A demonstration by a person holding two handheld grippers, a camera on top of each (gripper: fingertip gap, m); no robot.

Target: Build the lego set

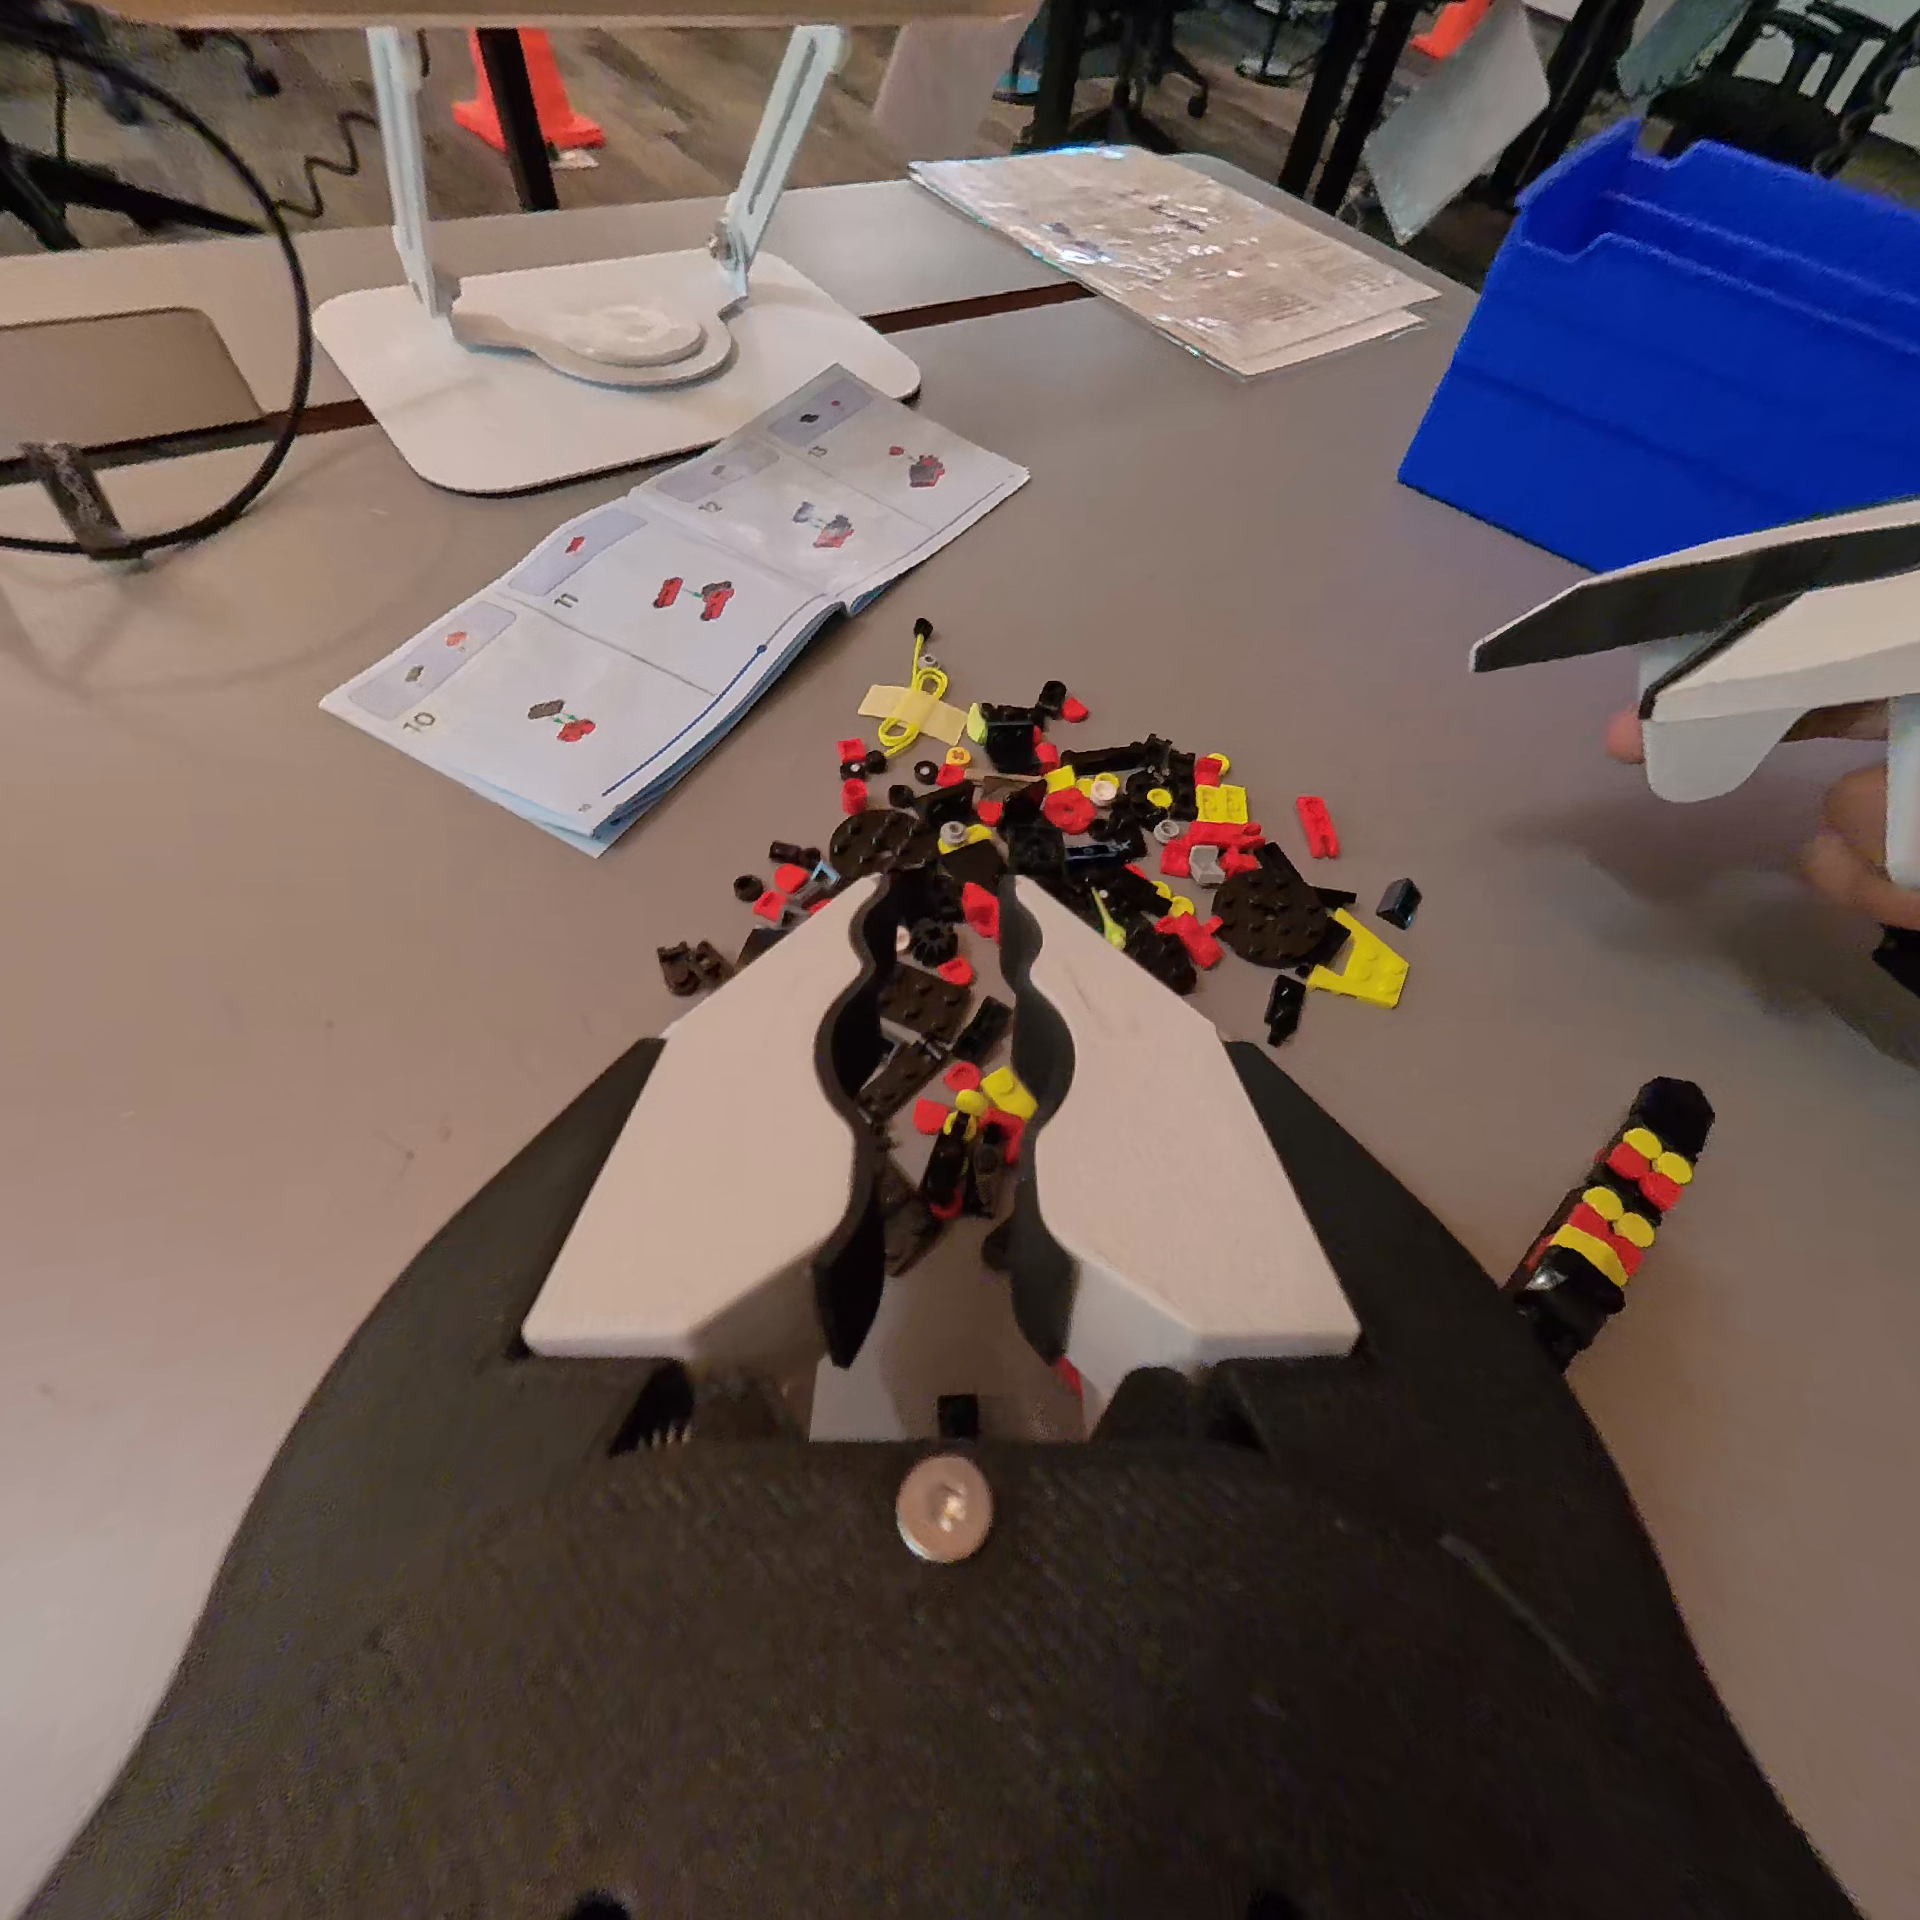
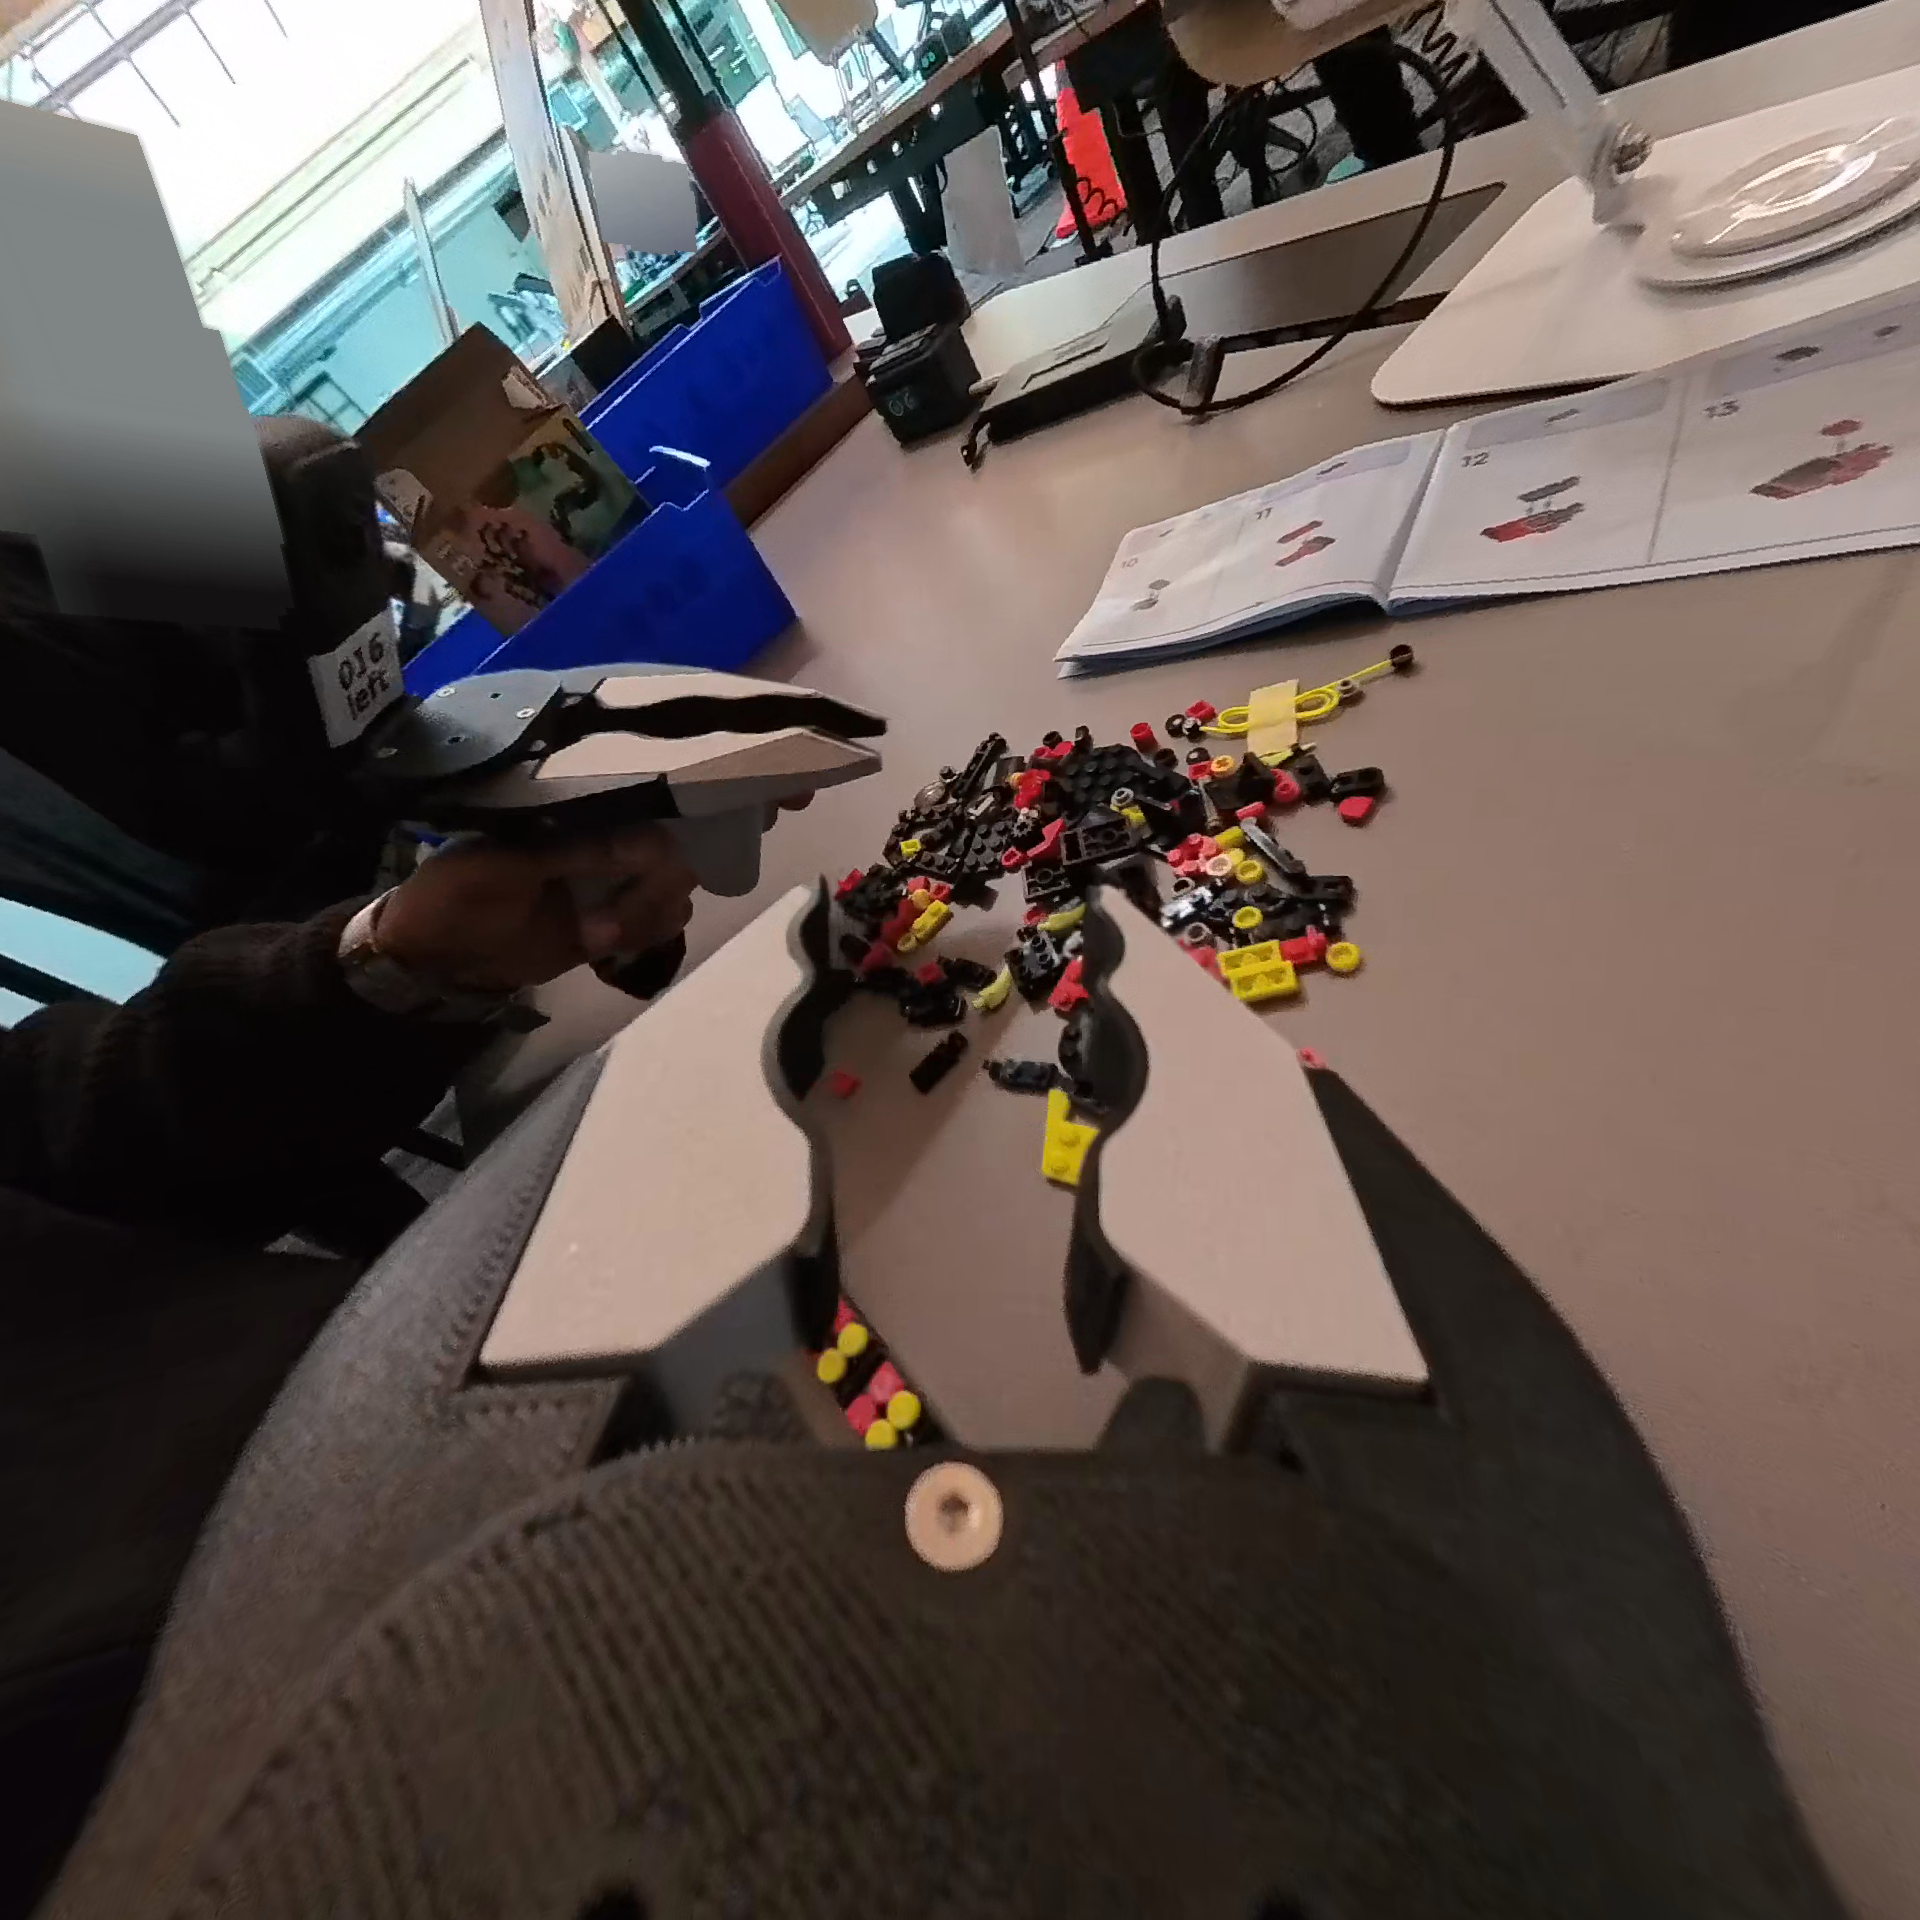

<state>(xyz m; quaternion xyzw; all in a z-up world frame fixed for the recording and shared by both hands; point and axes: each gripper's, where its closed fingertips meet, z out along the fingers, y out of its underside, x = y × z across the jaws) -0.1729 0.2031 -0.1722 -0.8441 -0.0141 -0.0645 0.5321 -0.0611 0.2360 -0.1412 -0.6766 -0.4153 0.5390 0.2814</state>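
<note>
Both grippers, left gripper [image 1: 940, 894] and right gripper [image 2: 956, 909], hover with jaws part-open and empty over the loose brick pile [image 1: 1091, 831] mid-counter, likely choosing a piece per the open booklet [image 1: 665, 603].

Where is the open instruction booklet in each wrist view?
Left wrist view: instruction booklet lies left of centre, beyond the left claw, up-left of the brick pile.
Right wrist view: booklet sits upper right, beyond the pile.
Shared landmark: the white stand base behind it.
</note>
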